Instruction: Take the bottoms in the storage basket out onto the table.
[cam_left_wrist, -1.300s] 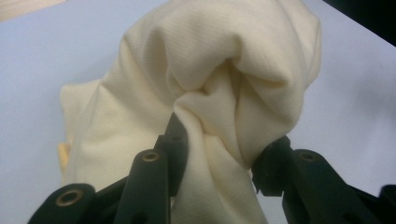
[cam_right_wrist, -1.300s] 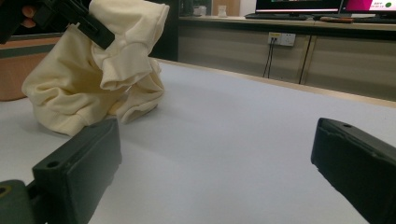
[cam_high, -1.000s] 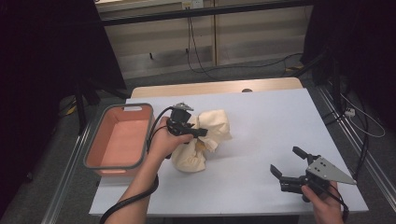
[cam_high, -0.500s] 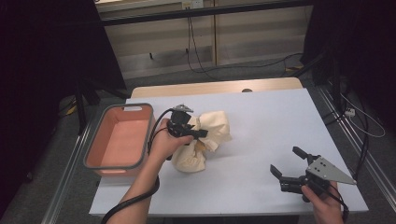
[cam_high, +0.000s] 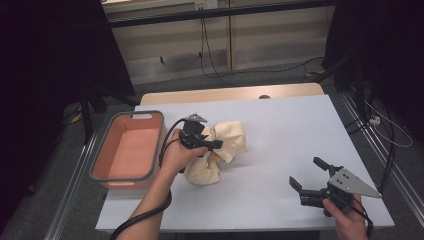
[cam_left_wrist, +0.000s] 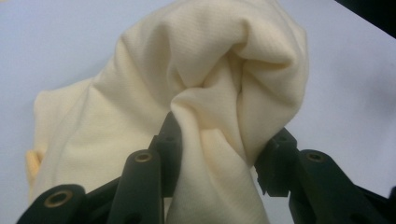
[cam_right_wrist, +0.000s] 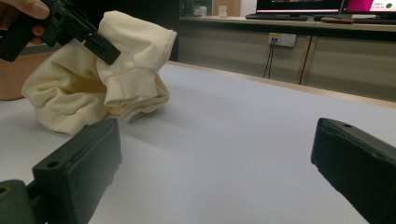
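Left of the table's (cam_high: 300, 125) middle, just beside the pink basket (cam_high: 127, 150) that stands at the left edge, a cream garment (cam_high: 220, 150) lies bunched in a heap. The left gripper (cam_left_wrist: 217, 149) has a fold of that cloth between its jaws, which have just been opening a little while the cloth is still pinched there. Near the front right corner, well apart from the heap, the right gripper (cam_high: 307, 175) is held with its jaws spread wide and nothing between them.

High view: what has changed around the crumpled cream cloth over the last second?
Little. The left gripper has just been opening its jaws slightly, a fold of the crumpled cream cloth between them. Cloth, right gripper and pink plastic basket stayed put.
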